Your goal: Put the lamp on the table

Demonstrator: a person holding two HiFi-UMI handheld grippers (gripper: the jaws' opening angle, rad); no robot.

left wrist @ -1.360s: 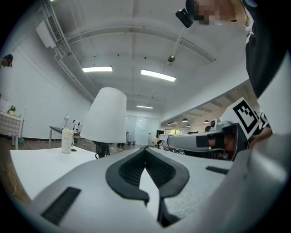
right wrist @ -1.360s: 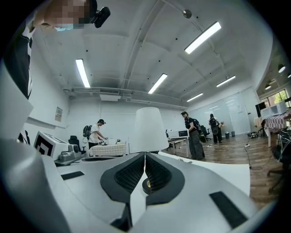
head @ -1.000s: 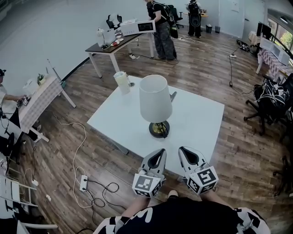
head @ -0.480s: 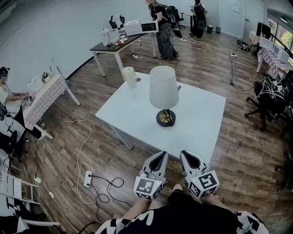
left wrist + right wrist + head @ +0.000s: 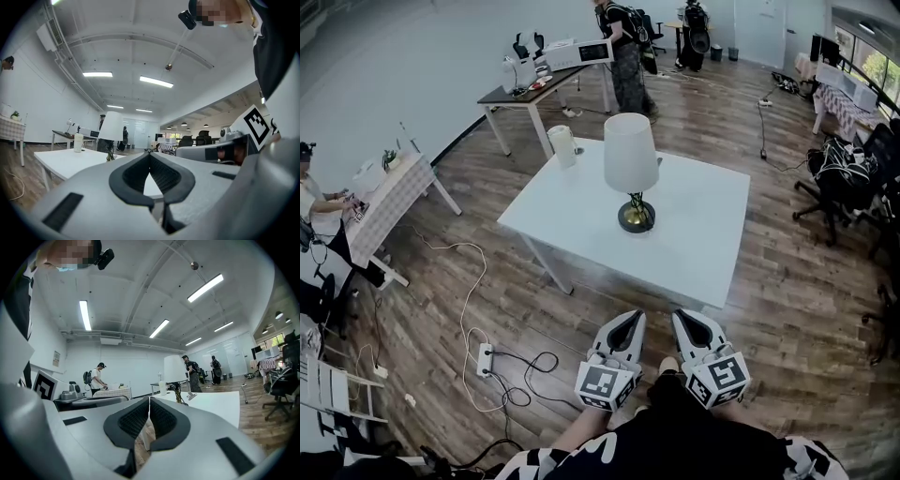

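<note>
A lamp (image 5: 630, 159) with a white shade and a round dark-and-brass base stands upright near the middle of the white table (image 5: 703, 234). The lamp (image 5: 111, 129) shows far off in the left gripper view, and the lamp (image 5: 174, 371) likewise in the right gripper view. My left gripper (image 5: 625, 326) and right gripper (image 5: 690, 323) hang side by side over the wooden floor, short of the table's near edge and well clear of the lamp. Both are shut with nothing between their jaws.
A white cylinder (image 5: 562, 145) stands at the table's far left corner. A power strip and cables (image 5: 485, 359) lie on the floor to my left. A dark desk (image 5: 525, 94) stands beyond, people stand at the back, and office chairs (image 5: 844, 183) sit at right.
I have backed away from the table: the lamp and table appear farther off, and both shut grippers now hang over the floor instead of the table's edge.
</note>
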